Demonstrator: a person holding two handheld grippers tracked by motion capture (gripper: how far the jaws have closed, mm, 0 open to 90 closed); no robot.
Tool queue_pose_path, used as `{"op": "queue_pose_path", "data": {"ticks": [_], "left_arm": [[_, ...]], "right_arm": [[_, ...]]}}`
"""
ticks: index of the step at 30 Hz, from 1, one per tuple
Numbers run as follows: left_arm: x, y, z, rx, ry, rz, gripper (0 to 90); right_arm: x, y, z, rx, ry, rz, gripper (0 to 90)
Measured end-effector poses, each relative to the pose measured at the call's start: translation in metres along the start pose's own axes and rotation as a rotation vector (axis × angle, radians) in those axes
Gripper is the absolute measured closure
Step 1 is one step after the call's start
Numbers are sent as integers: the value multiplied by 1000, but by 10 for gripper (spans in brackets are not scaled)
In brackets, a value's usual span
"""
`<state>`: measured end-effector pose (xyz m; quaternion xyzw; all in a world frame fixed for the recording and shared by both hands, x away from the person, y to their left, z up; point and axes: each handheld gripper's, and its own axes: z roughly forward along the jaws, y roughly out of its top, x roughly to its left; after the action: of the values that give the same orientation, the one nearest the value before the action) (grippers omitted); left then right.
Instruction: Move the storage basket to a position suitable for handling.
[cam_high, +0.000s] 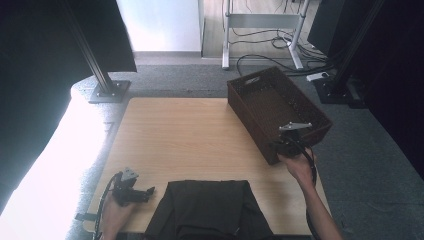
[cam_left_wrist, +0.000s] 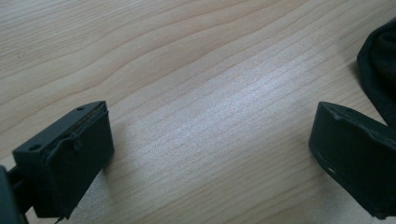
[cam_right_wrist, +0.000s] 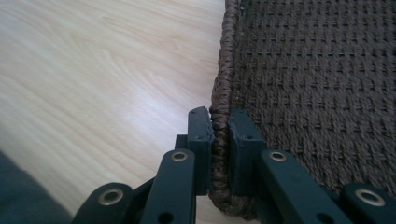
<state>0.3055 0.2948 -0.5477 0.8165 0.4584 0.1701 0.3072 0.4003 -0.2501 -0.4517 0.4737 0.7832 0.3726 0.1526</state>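
Note:
A dark brown woven basket (cam_high: 260, 107) stands at the table's far right, turned at an angle. My right gripper (cam_high: 284, 142) is shut on the basket's near rim (cam_right_wrist: 219, 93), one jaw outside the wall and one inside, the pads pressed against the weave. My left gripper (cam_high: 150, 191) rests low over the near left of the wooden table (cam_high: 185, 140), its jaws wide apart with only bare wood (cam_left_wrist: 210, 130) between them. A black cloth (cam_high: 210, 210) lies at the table's front edge, and its edge (cam_left_wrist: 380, 65) shows beside the left gripper's far jaw.
A black metal post on a base plate (cam_high: 107, 90) stands beyond the table's far left corner. Cables (cam_high: 270, 62) and a desk frame (cam_high: 260, 22) are on the floor behind. A bright white surface (cam_high: 45, 170) runs along the table's left side.

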Motion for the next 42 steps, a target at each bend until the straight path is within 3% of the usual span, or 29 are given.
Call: {"op": "queue_pose_path", "data": {"ticks": [23, 28, 30, 32, 34, 37, 40, 42], "left_arm": [[0, 0, 0, 0, 0, -1, 0], [0, 0, 0, -1, 1, 1, 0], [0, 0, 0, -1, 0, -3, 0], [0, 0, 0, 0, 0, -2, 0], [0, 0, 0, 0, 0, 0, 0], [0, 0, 0, 0, 0, -1, 0], [0, 0, 0, 0, 0, 0, 0], [0, 0, 0, -1, 1, -1, 0]], "right_arm": [[73, 2, 14, 19, 123, -156, 792], [80, 8, 16, 32, 104, -201, 777], [79, 12, 13, 19, 107, -208, 681], [76, 17, 7, 1, 130, -173, 553], [71, 24, 0, -11, 120, -154, 447], [62, 29, -9, -21, 74, -118, 321], [55, 27, -13, -24, -21, -98, 222], [51, 23, -13, -19, -68, -89, 204]]}}
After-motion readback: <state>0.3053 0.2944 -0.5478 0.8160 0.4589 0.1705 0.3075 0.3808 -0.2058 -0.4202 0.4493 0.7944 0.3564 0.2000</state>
